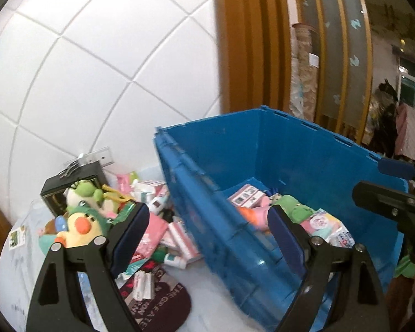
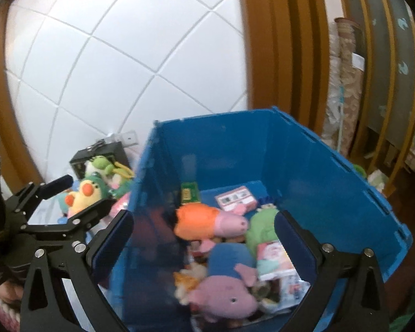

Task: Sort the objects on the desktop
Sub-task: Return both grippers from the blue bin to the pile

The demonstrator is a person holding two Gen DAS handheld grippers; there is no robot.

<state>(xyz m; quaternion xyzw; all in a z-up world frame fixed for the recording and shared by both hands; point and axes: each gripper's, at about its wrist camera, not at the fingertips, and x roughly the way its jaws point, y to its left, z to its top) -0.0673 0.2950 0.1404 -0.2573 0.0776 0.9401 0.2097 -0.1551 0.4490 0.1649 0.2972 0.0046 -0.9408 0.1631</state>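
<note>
A blue plastic bin (image 1: 235, 149) stands on the white table and holds plush toys and small boxes. In the right wrist view my right gripper (image 2: 204, 235) hangs open over the bin (image 2: 304, 166), above a pink pig plush in blue (image 2: 224, 296) and a pig plush in orange (image 2: 204, 221); nothing sits between its pads. My left gripper (image 1: 207, 221) is open and empty and straddles the bin's left wall. Left of the bin lies a pile with a yellow duck plush (image 1: 80, 227), a green frog plush (image 1: 85, 191) and pink packets (image 1: 179, 238).
A black box (image 1: 55, 191) stands behind the pile by the white tiled wall. A dark red cap (image 1: 163, 301) lies on the table near the front. A wooden door frame (image 1: 249, 41) rises behind the bin. The other gripper (image 1: 384, 179) shows at the right edge.
</note>
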